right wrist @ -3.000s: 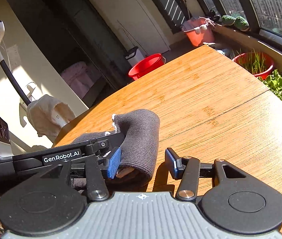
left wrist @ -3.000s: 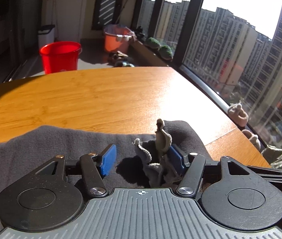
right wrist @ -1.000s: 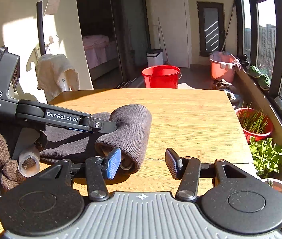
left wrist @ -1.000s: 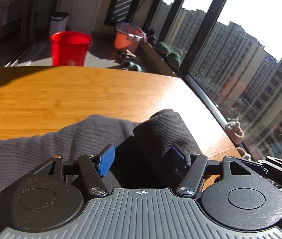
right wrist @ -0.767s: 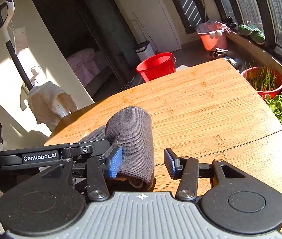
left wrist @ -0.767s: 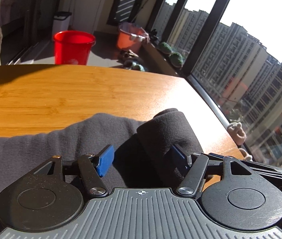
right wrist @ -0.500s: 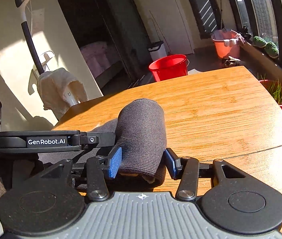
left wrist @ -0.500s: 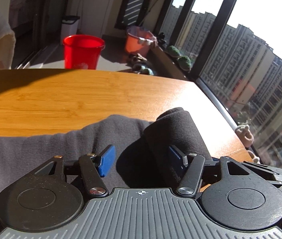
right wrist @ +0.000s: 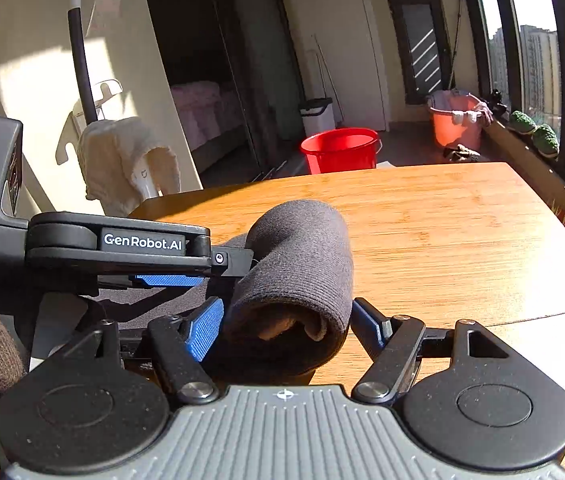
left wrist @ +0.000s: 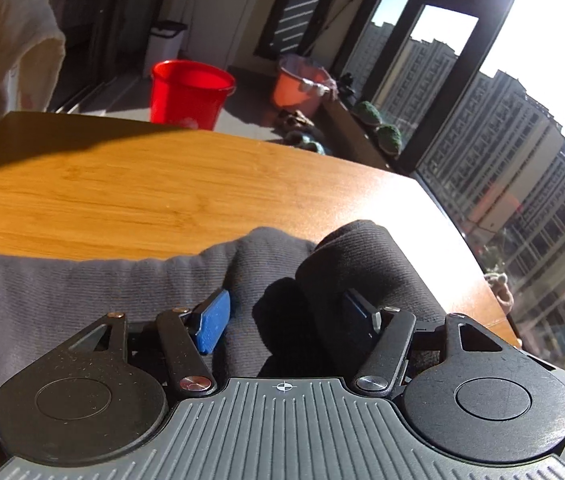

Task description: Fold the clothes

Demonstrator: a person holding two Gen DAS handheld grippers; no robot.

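The dark grey garment lies rolled at the near edge of the wooden table. The right gripper straddles the roll's end, jaws spread, seemingly just touching it. The left gripper is likewise unclenched over the cloth, so the roll may spring loose.

The left gripper reads "GenRobot.AI" and "DAS".

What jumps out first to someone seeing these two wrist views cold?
The dark grey rolled cuff of a garment sits on the sunlit wooden table, between the open fingers of the right gripper. The left gripper, also open, hangs over the flatter grey cloth beside the roll. Behind, a red bucket glows on the floor.
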